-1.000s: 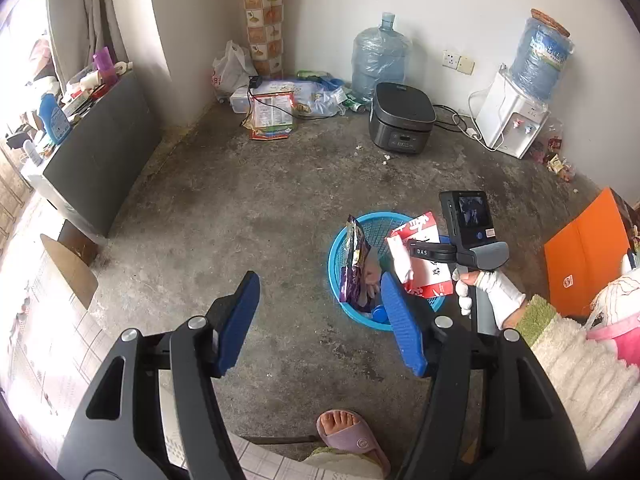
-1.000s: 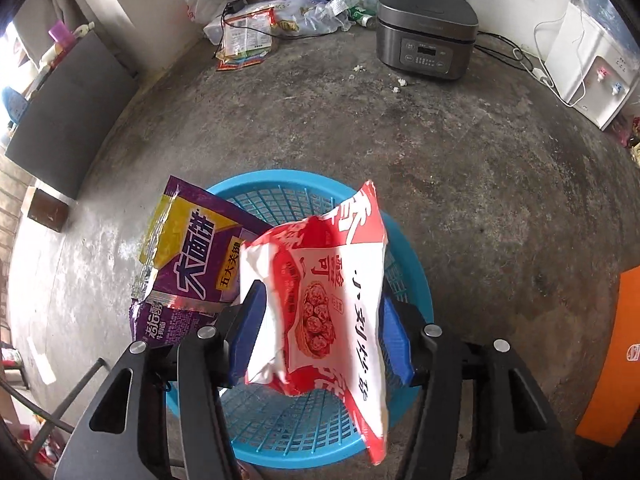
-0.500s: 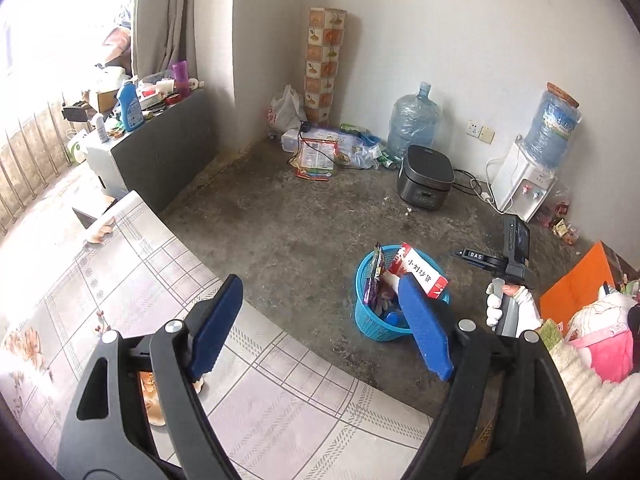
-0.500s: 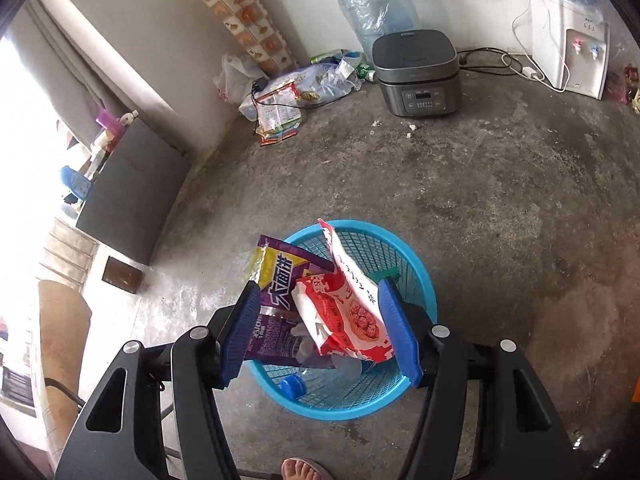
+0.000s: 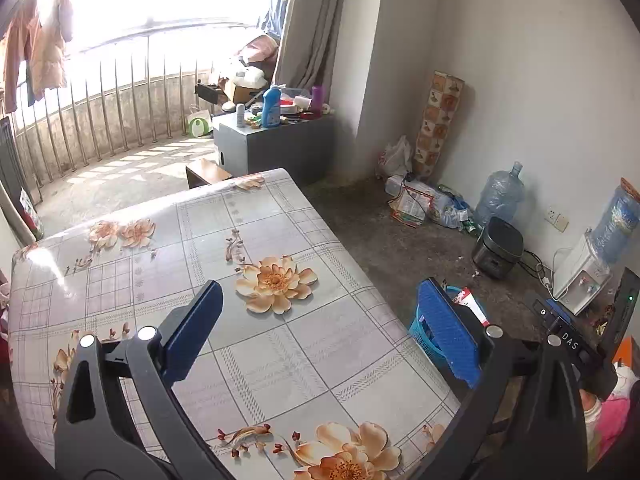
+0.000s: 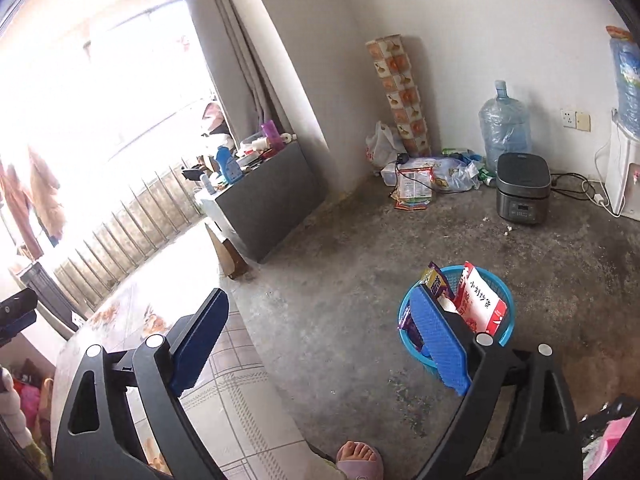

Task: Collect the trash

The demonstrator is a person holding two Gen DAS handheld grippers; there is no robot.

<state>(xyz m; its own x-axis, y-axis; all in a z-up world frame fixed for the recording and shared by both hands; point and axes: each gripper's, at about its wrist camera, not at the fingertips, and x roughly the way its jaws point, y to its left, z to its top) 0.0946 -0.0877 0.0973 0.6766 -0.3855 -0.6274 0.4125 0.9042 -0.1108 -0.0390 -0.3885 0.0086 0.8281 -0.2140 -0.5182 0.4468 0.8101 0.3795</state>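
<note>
The trash, a red packet [image 6: 482,302] and a purple packet [image 6: 436,282], stands upright in the blue basket [image 6: 506,330] on the floor, just past the right gripper [image 6: 320,340]. Both the right gripper and the left gripper [image 5: 324,330] have fingers opening wide, with nothing between them. The left one hangs over the flowered worktop [image 5: 280,360], where no trash shows. Fingers hide part of the basket.
</note>
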